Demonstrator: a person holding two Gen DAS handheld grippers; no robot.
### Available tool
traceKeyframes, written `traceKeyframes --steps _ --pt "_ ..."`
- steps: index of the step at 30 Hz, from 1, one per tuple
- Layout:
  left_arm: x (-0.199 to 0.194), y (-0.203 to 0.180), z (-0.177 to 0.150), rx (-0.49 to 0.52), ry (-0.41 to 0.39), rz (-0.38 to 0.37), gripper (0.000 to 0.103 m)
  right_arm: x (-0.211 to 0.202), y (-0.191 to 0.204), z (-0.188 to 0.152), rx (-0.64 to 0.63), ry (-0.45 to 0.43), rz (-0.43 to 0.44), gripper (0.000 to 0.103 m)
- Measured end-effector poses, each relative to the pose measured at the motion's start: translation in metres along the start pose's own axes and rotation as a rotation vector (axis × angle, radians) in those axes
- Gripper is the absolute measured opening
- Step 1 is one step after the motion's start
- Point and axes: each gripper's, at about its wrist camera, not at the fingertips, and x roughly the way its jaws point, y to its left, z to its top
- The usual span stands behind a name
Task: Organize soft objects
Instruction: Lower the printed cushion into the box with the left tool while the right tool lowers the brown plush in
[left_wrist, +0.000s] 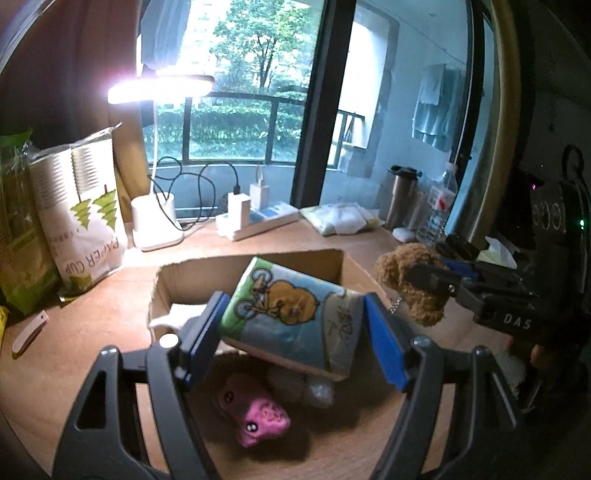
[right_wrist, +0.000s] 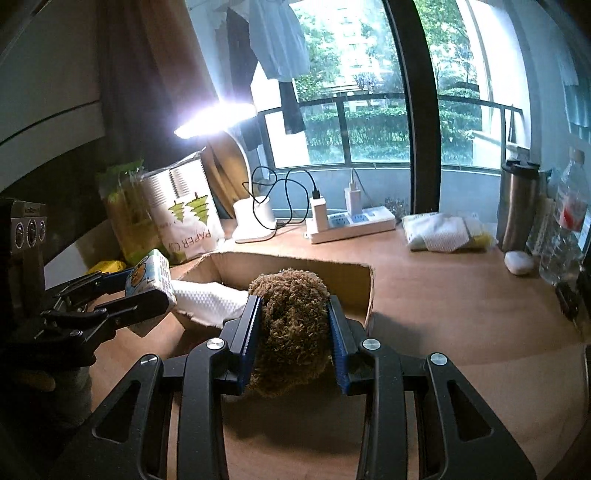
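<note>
The left gripper (left_wrist: 291, 332) reaches forward and slightly down over the open box (left_wrist: 255, 269) on the desk (left_wrist: 92, 332). Its two blue pads are spread wide and pressed against the short ends of a tissue pack (left_wrist: 288, 314), which they hold lifted and tilted, its far end higher than its near end. The pack hangs above the inside of the box, clear of the things under it. Below it in the box lie a pink plush (left_wrist: 255, 413) with small eyes and a pale soft thing that is mostly hidden. A white paper towel (left_wrist: 181, 314) lies against the box's left wall.

From the right wrist view, the left gripper (right_wrist: 147, 291) comes in from the left edge, level with the box's rim, the pack (right_wrist: 151, 275) pinched between its fingers.

The right gripper (right_wrist: 295, 332) points forward, about level, just short of the box's near right corner. Its pads are partly closed and squeeze a brown plush (right_wrist: 291, 325) from both sides; the toy bulges above and below the pads and hangs free of the desk. In the left wrist view this gripper (left_wrist: 436, 280) enters from the right, with the brown plush (left_wrist: 410, 280) held beside the box's right wall, outside it and near the rim.

At the back of the desk stand a lit lamp (left_wrist: 159, 88), a power strip (right_wrist: 354, 221) with chargers, a paper-cup bag (left_wrist: 88, 210) and a flask (right_wrist: 521, 206).
</note>
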Motion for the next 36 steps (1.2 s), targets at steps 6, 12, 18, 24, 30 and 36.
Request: traceKeyframes --steps 6,12,18,24,30,36 --pt "0.012 0.009 0.009 -0.011 -0.008 0.006 0.074 0.012 -0.004 0.012 -0.007 -0.006 -0.001 0.037" --pt "0.028 0.019 0.013 -0.025 -0.002 0.007 0.074 0.025 -0.01 0.02 -0.005 -0.002 -0.005 0.037" --pt "0.048 0.031 0.014 -0.047 0.019 0.005 0.074 0.047 -0.017 0.023 0.0 0.021 -0.008 0.037" --pt "0.07 0.039 0.012 -0.065 0.06 0.003 0.074 0.071 -0.024 0.024 0.008 0.053 -0.01 0.037" --pt "0.089 0.046 0.008 -0.087 0.091 0.012 0.074 0.092 -0.031 0.021 0.021 0.094 -0.016 0.037" --pt "0.104 0.052 0.003 -0.106 0.137 0.028 0.075 0.107 -0.037 0.016 0.036 0.13 -0.031 0.041"
